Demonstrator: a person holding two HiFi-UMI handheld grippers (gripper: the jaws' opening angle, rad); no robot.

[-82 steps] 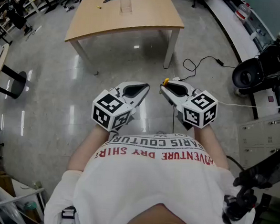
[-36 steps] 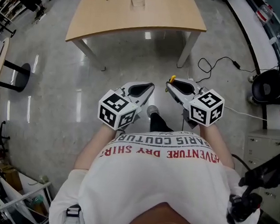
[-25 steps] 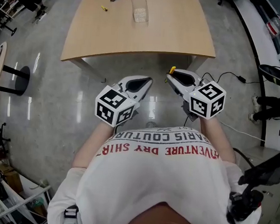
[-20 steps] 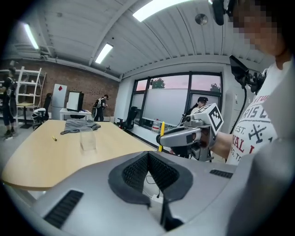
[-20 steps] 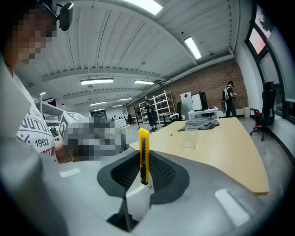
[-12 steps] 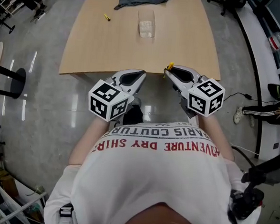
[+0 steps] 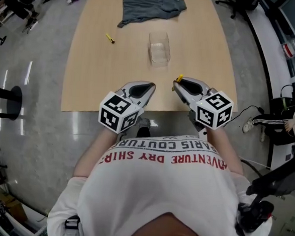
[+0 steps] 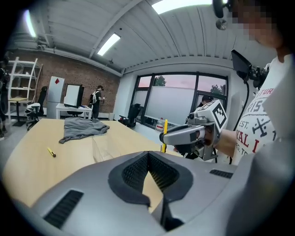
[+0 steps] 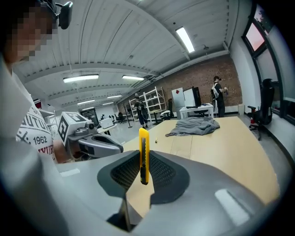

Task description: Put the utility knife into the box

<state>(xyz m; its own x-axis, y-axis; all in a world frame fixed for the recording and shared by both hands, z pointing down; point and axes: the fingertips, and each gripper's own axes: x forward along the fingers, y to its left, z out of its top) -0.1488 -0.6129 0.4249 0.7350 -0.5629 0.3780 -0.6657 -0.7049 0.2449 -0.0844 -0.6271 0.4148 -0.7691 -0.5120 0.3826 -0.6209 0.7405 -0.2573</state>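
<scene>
utility knife: yellow, upright, in right hand-held gripper | box: clear, apparently empty

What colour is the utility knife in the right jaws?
Yellow. The utility knife shows best in the right gripper view, clamped upright between the jaws.

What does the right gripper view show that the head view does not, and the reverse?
Only the right gripper view: the utility knife's whole yellow body, upright in the right gripper's shut jaws. Only the head view: that gripper's marker cube and the forearm behind it. Both: the table, grey cloth and left gripper.
</scene>
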